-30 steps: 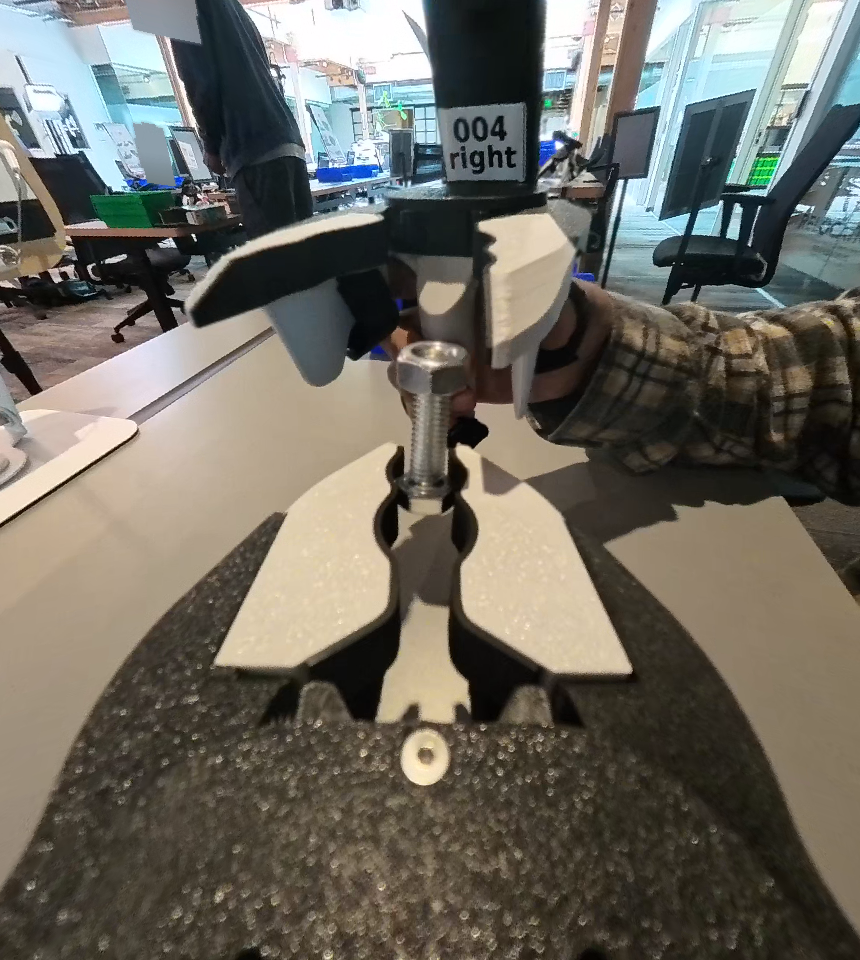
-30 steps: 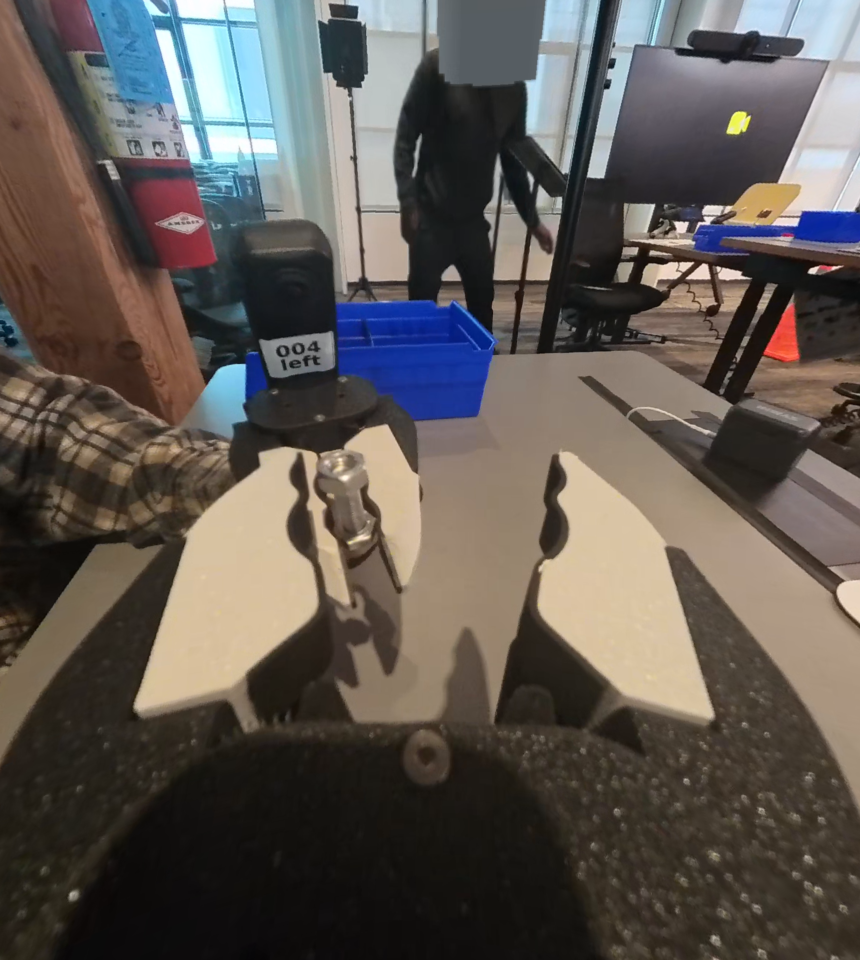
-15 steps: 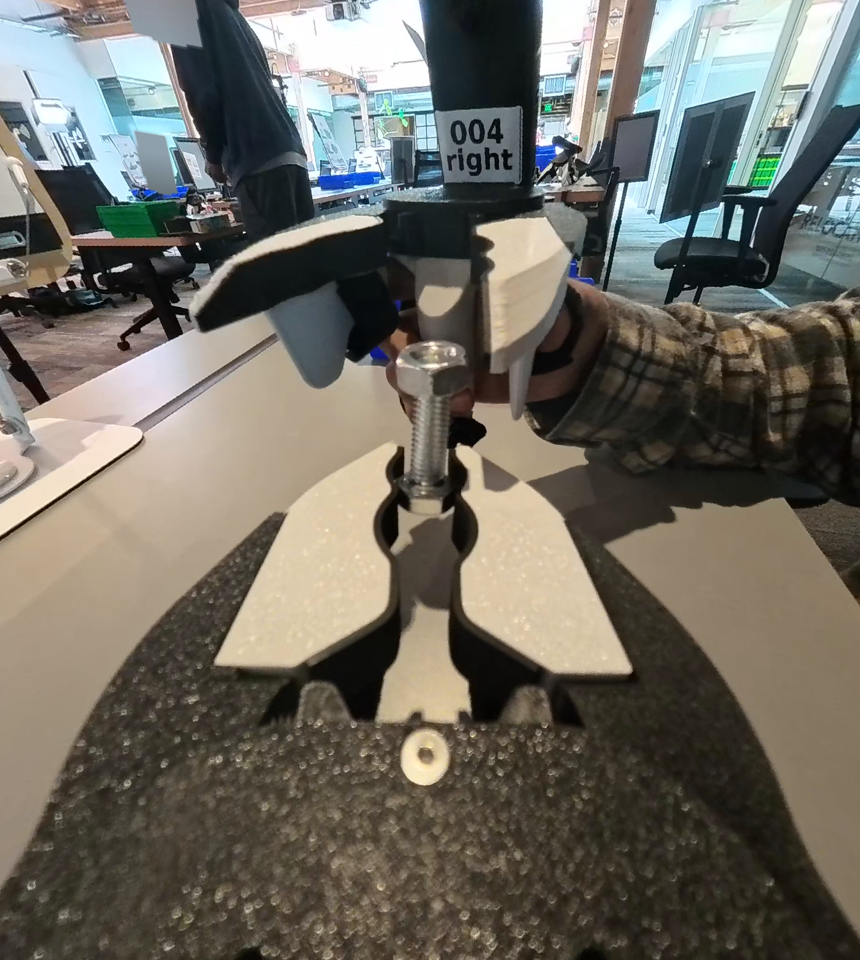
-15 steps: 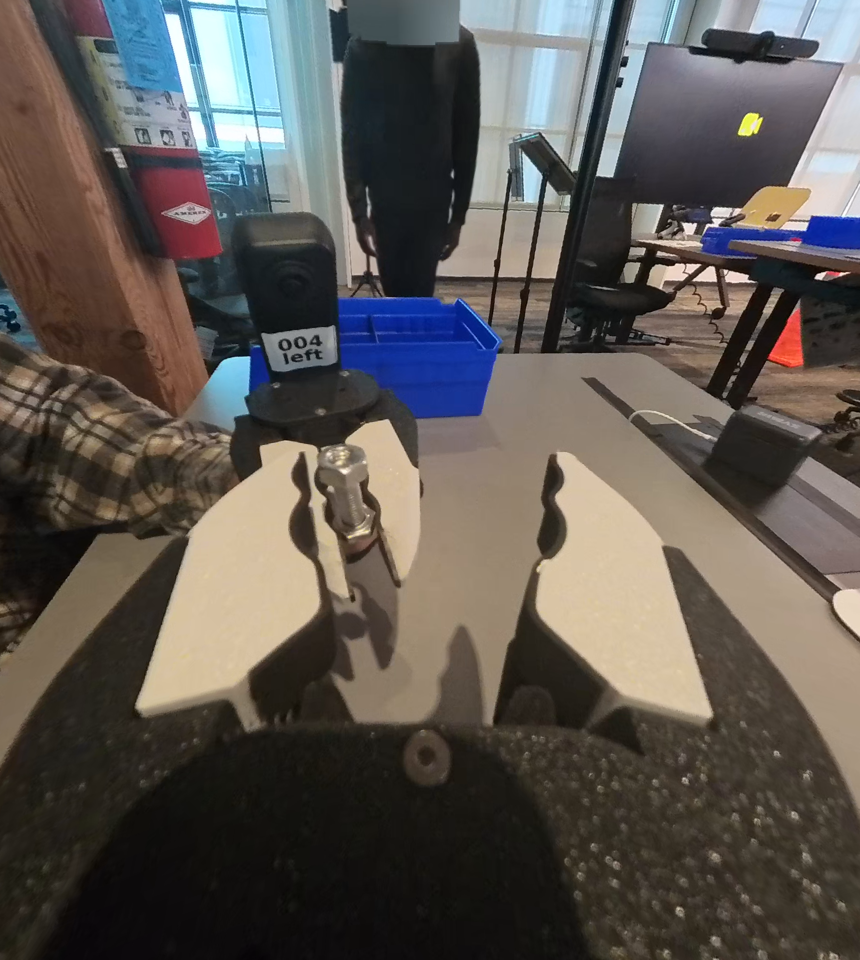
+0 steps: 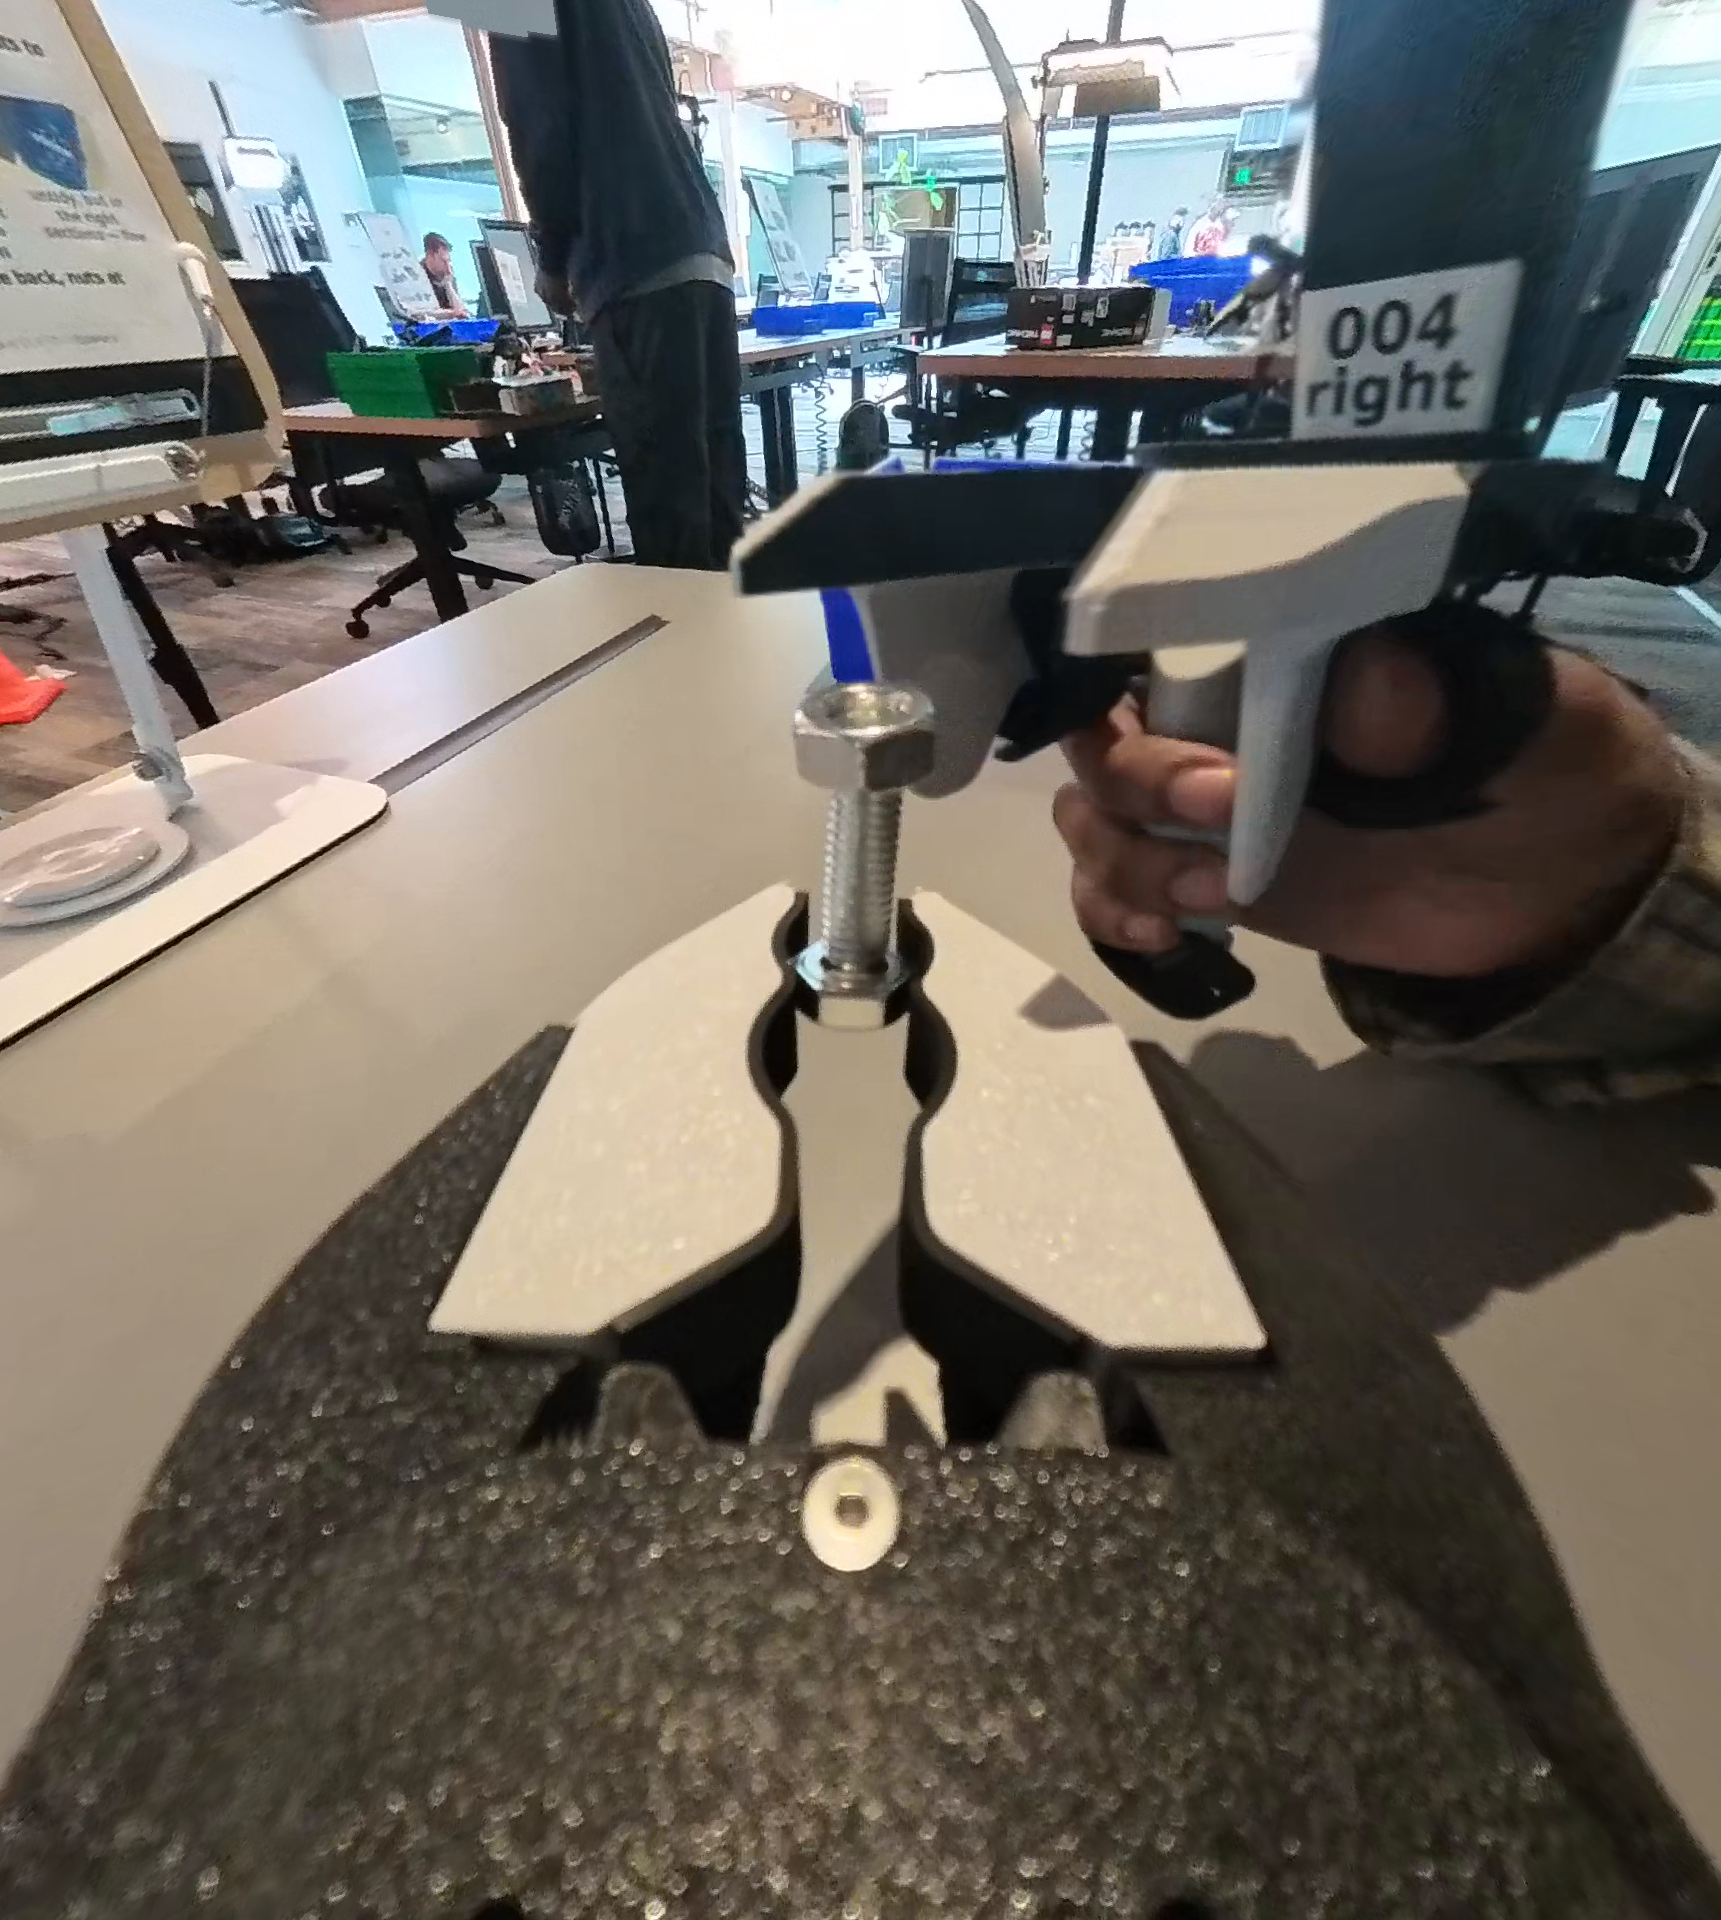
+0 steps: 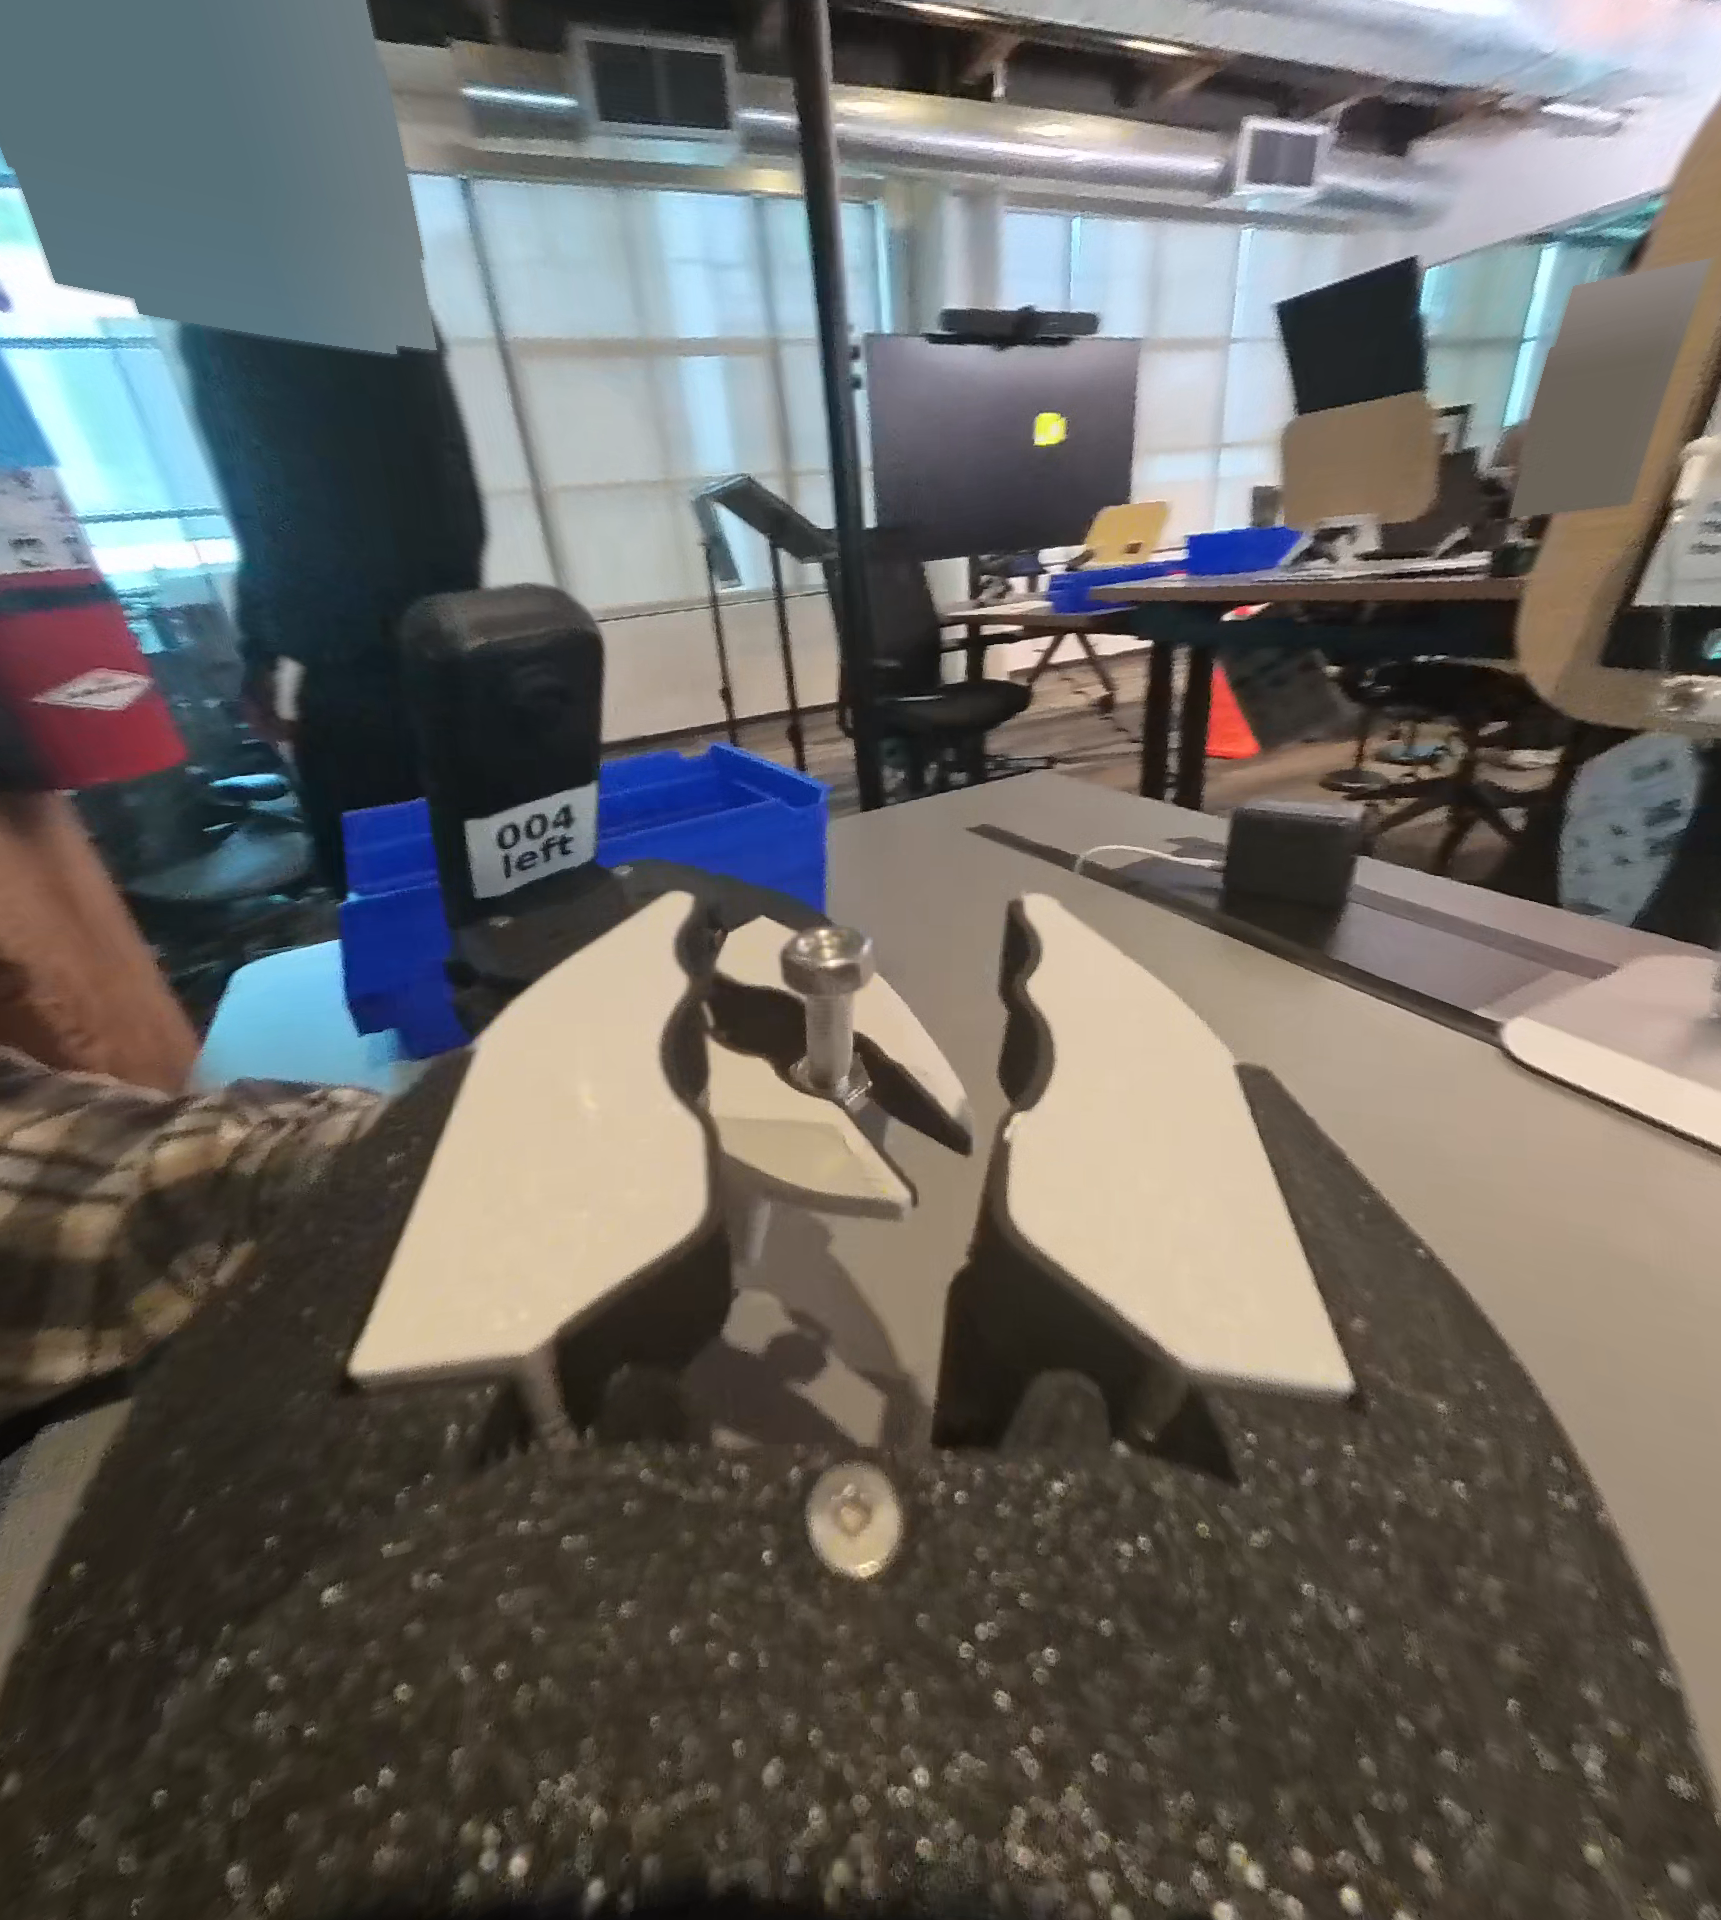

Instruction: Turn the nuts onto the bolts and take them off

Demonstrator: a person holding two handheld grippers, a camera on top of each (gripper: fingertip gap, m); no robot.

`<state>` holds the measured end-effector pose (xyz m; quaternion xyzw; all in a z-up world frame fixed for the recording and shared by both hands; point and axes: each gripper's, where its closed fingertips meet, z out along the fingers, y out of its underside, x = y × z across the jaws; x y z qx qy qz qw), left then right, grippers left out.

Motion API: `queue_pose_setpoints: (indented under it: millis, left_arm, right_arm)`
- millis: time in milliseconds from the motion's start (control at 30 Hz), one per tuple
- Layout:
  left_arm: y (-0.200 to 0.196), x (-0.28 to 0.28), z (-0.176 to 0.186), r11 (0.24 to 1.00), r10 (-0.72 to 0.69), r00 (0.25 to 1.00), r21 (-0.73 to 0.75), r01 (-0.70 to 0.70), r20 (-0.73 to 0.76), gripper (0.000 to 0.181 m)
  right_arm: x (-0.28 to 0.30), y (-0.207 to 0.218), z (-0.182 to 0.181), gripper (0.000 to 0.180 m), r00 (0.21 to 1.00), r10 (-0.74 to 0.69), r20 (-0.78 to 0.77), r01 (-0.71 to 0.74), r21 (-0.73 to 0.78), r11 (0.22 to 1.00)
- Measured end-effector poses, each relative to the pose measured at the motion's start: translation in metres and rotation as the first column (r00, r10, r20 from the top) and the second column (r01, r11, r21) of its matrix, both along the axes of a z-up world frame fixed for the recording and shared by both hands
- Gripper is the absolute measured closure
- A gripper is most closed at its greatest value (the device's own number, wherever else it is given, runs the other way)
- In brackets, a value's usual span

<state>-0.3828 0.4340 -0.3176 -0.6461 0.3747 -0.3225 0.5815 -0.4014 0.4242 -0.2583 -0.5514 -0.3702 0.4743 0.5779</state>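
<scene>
Left gripper [image 5: 851, 971] is clamped on the bolt [image 5: 861, 883] by its head, shaft upright above the table [image 5: 264, 1039]. The nut [image 5: 863, 740] sits at the top of the thread. Right gripper [image 6: 851, 1023] spread wide, holding nothing, nearby. Hard, slick steel, likely light; best pinched across the nut's flats.

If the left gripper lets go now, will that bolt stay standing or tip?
Likely tips: the bolt stands upright, tall and narrow, with the nut up top. The left gripper clamps only its head. Smooth metal, so probably rolls on the table.
</scene>
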Motion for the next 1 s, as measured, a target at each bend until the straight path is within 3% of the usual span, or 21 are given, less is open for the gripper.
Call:
queue_pose_setpoints:
  millis: [233,667,1000]
  left_arm:
    - [-0.001,0.000,0.002,1.000,-0.003,1.000,0.002,0.003,0.005,0.166]
    - [-0.003,0.001,0.004,1.000,-0.019,1.000,0.010,0.019,0.015,0.165]
    - [-0.012,0.006,0.011,0.996,-0.092,0.994,0.025,0.091,0.066,0.166]
  right_arm:
    - [-0.013,-0.005,0.001,0.148,0.996,-0.066,0.059,0.063,0.059,0.996]
    - [-0.020,-0.005,-0.008,0.161,0.992,-0.039,0.118,0.027,0.102,0.994]
    - [-0.015,-0.015,-0.003,0.161,0.991,0.128,-0.035,-0.125,0.082,0.989]
